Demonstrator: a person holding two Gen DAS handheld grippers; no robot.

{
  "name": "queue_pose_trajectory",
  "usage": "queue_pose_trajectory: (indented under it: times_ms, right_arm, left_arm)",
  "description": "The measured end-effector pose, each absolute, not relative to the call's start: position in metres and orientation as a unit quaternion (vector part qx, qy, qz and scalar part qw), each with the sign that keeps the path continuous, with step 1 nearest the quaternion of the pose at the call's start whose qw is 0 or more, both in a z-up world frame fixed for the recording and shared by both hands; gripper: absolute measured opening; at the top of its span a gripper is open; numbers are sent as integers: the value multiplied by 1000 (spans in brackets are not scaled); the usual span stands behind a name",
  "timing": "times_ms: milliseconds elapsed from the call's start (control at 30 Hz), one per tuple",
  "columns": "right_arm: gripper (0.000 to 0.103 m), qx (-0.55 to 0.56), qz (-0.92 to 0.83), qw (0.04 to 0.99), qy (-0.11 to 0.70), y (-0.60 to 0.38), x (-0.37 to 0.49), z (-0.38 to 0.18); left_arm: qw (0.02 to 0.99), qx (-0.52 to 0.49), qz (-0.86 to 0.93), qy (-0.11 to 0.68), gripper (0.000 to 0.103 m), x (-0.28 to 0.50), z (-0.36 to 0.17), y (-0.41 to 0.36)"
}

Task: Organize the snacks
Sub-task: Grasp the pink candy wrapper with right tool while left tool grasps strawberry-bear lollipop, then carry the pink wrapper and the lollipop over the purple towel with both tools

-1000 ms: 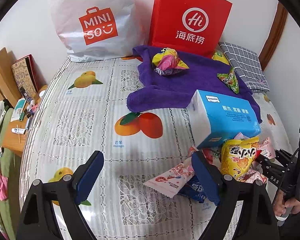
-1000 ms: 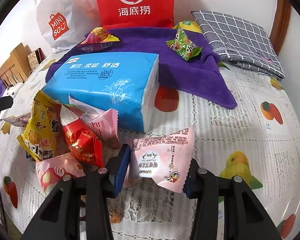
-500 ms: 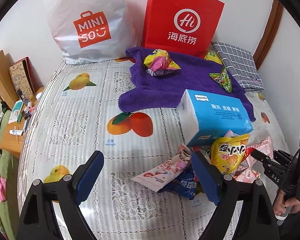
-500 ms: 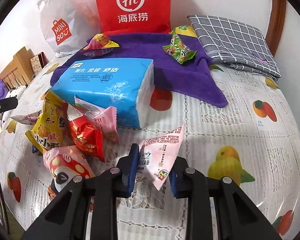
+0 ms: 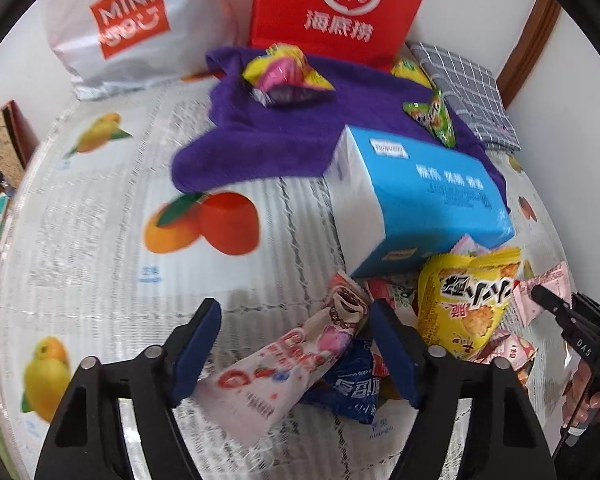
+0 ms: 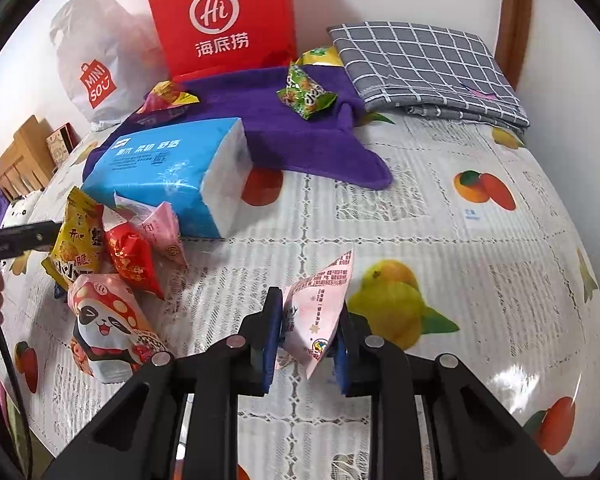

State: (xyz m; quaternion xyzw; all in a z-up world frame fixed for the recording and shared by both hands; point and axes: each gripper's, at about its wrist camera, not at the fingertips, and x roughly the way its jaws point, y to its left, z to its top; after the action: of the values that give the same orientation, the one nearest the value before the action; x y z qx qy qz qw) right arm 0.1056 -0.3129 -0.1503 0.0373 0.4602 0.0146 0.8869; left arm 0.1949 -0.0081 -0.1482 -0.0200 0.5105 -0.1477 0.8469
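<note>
Snacks: right gripper [image 6: 306, 340] is clamped on a pale pink packet [image 6: 318, 312] above the table's [image 6: 500, 280] near edge. Light, crinkly, slippery film; pinch the flat body. Left gripper [image 5: 294, 350] is half-wide and closing around a long pink-white packet [image 5: 284, 364], pads not yet touching.

A home, likely a living or dining room: a round table under a lace-patterned plastic cloth printed with fruit [image 6: 440, 216], white-painted walls, a brown wooden door frame [image 6: 516, 16], a white Miniso shopping bag [image 5: 124, 28] and red paper Haidilao bag [image 6: 220, 20] at its far edge, a light wooden cabinet [image 6: 20, 156] beside it
</note>
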Motion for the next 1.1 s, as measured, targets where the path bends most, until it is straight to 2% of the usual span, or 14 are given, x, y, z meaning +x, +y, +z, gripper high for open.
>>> queue_pose_trajectory:
  times_ms: [67,100,133,200,233,567,1100]
  right_arm:
    - [22,42,15,887,460,-314,105,-150]
    - [22,46,18,886,460,-315,105,-150]
    - [22,49,20,886,461,-315,105,-150]
    - [22,50,21,886,461,-314,105,-151]
    - [22,49,21,886,461,-314,105,-151]
    - [20,48,27,890,453,-308,97,-139]
    - [20,45,32,905,421,-299,95,-89]
  left_arm:
    - [841,-20,-160,517,58,195,-154,-12]
    - [838,-20,-167,519,50,195,-156,-14]
    - [836,-18,-173,520,45,194,-157,-16]
    - [835,-17,-190,516,27,190,-155,-19]
    - [834,-16,-196,515,22,188,-154,-20]
    - [849,-9,-195,491,21,170,-129,-11]
    - [868,-37,-173,464,21,170,-85,6]
